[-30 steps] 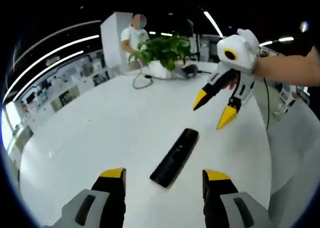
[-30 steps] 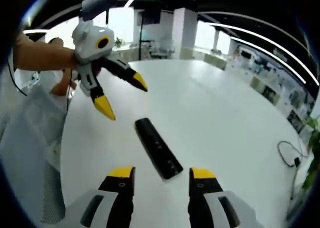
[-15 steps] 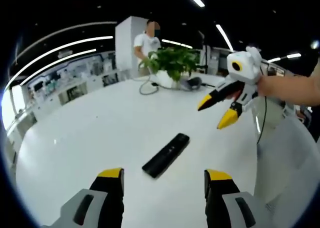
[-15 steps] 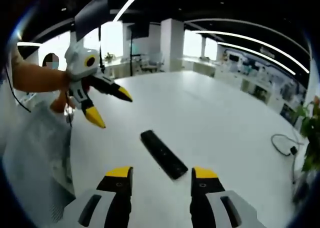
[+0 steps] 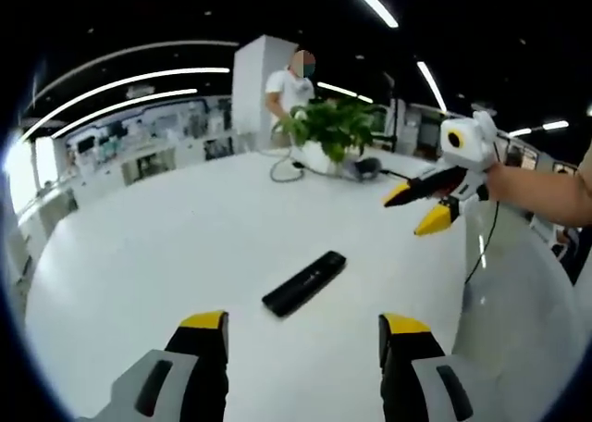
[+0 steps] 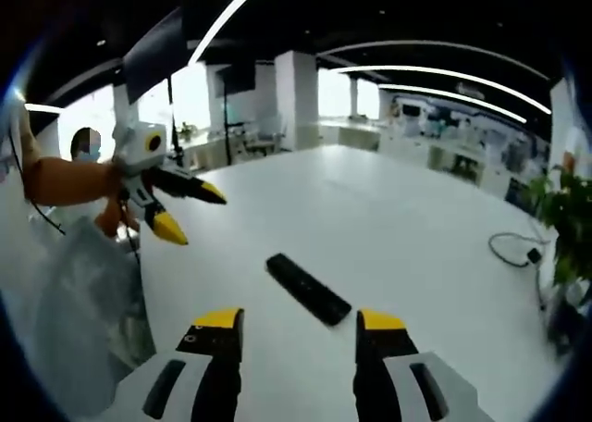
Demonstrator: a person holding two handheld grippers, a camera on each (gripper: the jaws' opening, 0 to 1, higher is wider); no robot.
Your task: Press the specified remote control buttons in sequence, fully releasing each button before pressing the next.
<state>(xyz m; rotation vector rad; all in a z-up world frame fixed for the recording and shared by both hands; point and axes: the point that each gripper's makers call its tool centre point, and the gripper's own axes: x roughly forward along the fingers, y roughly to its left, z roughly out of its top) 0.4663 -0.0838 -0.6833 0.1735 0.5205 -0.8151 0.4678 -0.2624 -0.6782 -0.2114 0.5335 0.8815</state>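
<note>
A long black remote control lies flat on the white table, a short way ahead of my left gripper, which is open and holds nothing. From the other side the remote control sits just beyond my right gripper, also open and empty. In the left gripper view the right gripper hangs in the air at the right, above and beyond the remote, held by a person's hand. In the right gripper view the left gripper hovers at the left, jaws spread, clear of the remote.
A potted green plant and a looping cable stand at the table's far side, with a person behind them. The cable and plant lie at the right in the right gripper view. A pale fabric-covered surface borders the table.
Both cameras have pulled back and risen, so the remote looks smaller and farther. Each gripper has drawn away from the remote toward the table's edges. The remote has not moved.
</note>
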